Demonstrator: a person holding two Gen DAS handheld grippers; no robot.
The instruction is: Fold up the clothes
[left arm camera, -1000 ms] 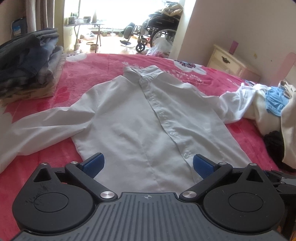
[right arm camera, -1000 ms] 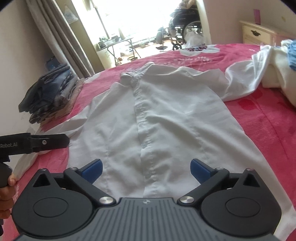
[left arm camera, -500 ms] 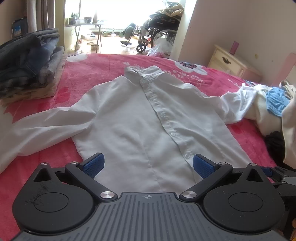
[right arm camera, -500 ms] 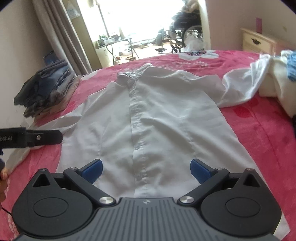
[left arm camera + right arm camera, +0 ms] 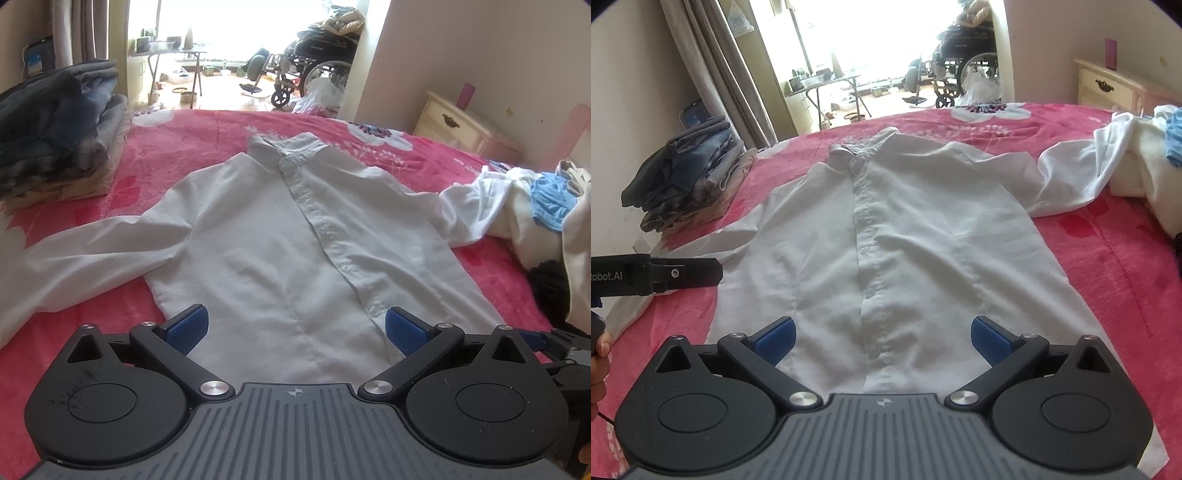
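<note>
White shirt [image 5: 280, 236] is lying face up and buttoned on the pink flowered bedspread [image 5: 207, 129], collar pointing away from the camera and hem toward it. In the left wrist view, the left gripper [image 5: 293, 328] is hovering over the hem with its jaws spread wide and nothing between the blue pads [image 5: 186, 326]. One sleeve [image 5: 74, 258] is stretching out flat across the bedspread to the left side of the frame, while the other is trailing off to the right and running up onto a heap of unfolded laundry [image 5: 543, 206], where a blue garment is sitting among white and cream ones. A stack of folded clothes [image 5: 55, 125], mostly grey, denim and plaid, is resting on the far left part of the bed. Beyond the bed, a wheelchair [image 5: 314, 70] is standing in the bright doorway and a cream nightstand [image 5: 461, 125] is sitting against the wall.

In the right wrist view, the right gripper [image 5: 882, 334] is also hanging above the lower edge of the white shirt [image 5: 905, 236], near the button placket, jaws spread apart and gripping nothing. The left gripper [image 5: 683, 273] is reaching in from the left edge of the frame, just beside the shirt's side seam, a hand [image 5: 600, 354] partly showing below it. The folded stack [image 5: 690, 170] is lying beside the curtain [image 5: 713, 70].
</note>
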